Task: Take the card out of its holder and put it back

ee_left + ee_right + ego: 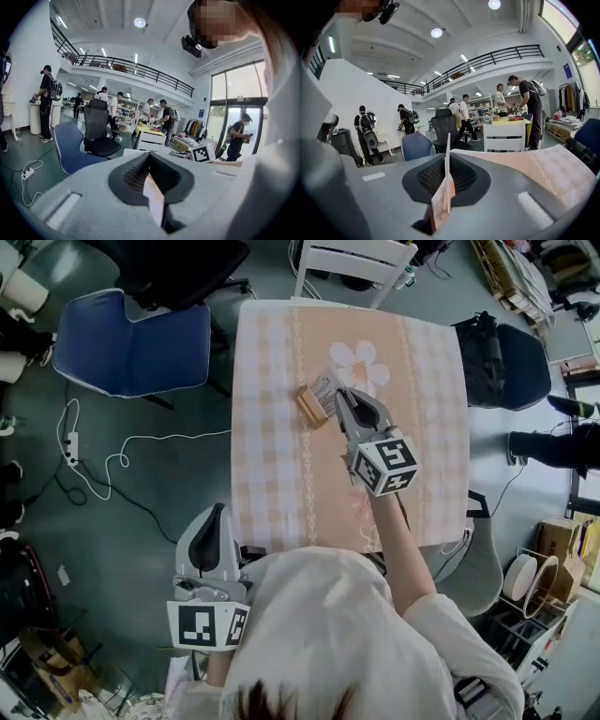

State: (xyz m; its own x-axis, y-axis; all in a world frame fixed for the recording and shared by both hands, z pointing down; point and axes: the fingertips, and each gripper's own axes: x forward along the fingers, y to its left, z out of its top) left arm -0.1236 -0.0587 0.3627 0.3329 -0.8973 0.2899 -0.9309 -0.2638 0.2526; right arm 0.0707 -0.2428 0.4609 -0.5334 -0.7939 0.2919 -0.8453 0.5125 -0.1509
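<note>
Right gripper (339, 394) outstretched, pinching card (324, 387); left gripper (218, 512) pressed together, near body

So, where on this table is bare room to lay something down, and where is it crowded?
Bare cloth: the whole near half of the table, left of the right gripper; also the right strip beyond the flower print. Crowded only around the wooden holder, where that gripper holds the card.
</note>
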